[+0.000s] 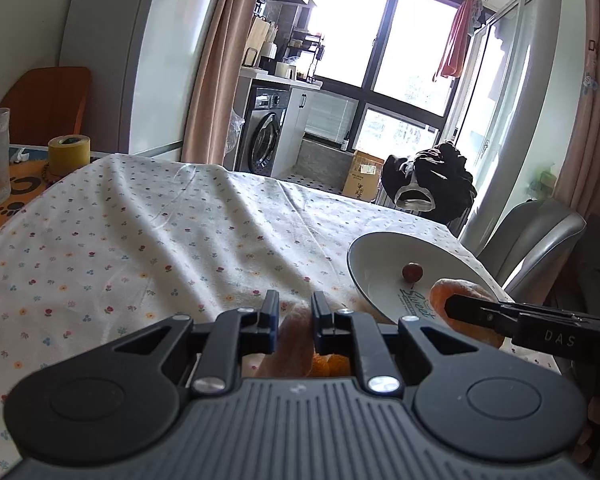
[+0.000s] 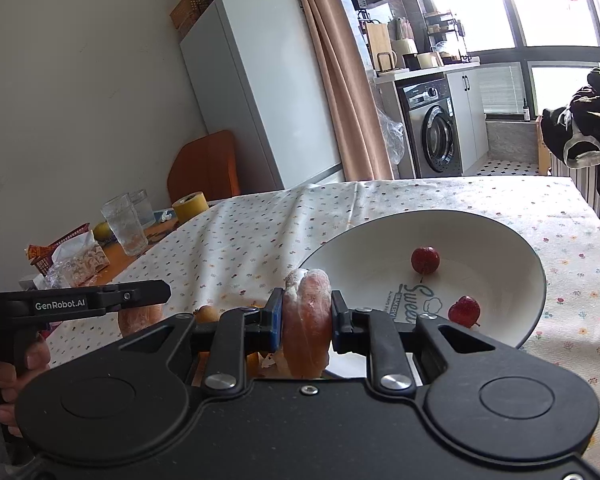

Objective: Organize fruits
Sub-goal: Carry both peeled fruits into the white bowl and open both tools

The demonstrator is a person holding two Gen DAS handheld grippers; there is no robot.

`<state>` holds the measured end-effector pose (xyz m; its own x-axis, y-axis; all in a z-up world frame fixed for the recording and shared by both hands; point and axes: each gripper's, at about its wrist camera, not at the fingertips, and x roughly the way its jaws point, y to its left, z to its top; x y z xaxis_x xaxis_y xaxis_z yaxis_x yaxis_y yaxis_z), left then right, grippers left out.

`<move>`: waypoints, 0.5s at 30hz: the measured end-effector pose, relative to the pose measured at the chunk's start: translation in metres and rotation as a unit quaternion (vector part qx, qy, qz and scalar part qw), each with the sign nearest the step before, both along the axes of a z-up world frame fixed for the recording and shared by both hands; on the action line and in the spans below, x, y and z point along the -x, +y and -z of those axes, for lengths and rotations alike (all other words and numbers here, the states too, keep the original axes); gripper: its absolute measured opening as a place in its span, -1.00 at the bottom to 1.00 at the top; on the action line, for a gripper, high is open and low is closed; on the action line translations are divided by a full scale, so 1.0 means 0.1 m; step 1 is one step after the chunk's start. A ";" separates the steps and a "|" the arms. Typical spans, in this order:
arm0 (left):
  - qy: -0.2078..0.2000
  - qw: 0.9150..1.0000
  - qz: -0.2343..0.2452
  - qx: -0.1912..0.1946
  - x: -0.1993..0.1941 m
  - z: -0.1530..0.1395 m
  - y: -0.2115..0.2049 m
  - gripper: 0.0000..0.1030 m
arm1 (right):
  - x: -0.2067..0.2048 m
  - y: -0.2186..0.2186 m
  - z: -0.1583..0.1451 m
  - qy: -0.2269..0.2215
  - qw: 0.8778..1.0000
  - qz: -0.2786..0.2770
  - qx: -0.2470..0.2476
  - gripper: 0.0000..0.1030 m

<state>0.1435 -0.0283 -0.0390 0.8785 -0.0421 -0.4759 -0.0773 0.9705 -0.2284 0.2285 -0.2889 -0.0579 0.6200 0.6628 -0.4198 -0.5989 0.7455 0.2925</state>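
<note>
My left gripper (image 1: 295, 304) is shut on a pale orange dried persimmon (image 1: 296, 336) low over the floral tablecloth (image 1: 160, 240). Just to its right stands a white bowl (image 1: 380, 238) holding a small red fruit (image 1: 412, 271). In the right wrist view the bowl (image 2: 420, 216) holds two red fruits (image 2: 425, 260) (image 2: 464, 311). My right gripper (image 2: 307, 298) is shut on a second frosted dried persimmon (image 2: 308, 320) at the bowl's near rim. The left gripper (image 2: 156, 292) shows there at the left with its persimmon (image 2: 140, 318) under it.
Small orange fruits (image 1: 332, 364) lie under the left gripper. A glass (image 2: 126, 224), a yellow tape roll (image 2: 190, 206) and snack wrappers (image 2: 76, 256) crowd the table's left end. A grey chair (image 1: 540, 232) stands beyond the bowl.
</note>
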 end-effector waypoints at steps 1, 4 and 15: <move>0.000 1.000 0.003 -0.002 -0.03 -0.01 -0.03 -0.72 | -0.01 -0.02 0.01 0.000 1.000 0.003 -0.002 -0.59; -0.002 1.000 0.012 -0.007 -0.11 -0.02 -0.12 -0.73 | -0.06 -0.08 0.03 0.002 1.000 0.011 -0.006 -0.59; -0.011 0.999 0.039 -0.010 -0.37 -0.10 -0.34 -0.78 | -0.23 -0.33 0.07 0.003 0.999 0.043 -0.015 -0.59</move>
<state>0.1801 -0.0620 -0.0293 0.8833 -0.1012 -0.4577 0.0038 0.9779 -0.2089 0.2516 -0.3214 -0.0649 0.6728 0.6196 -0.4043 -0.5307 0.7849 0.3198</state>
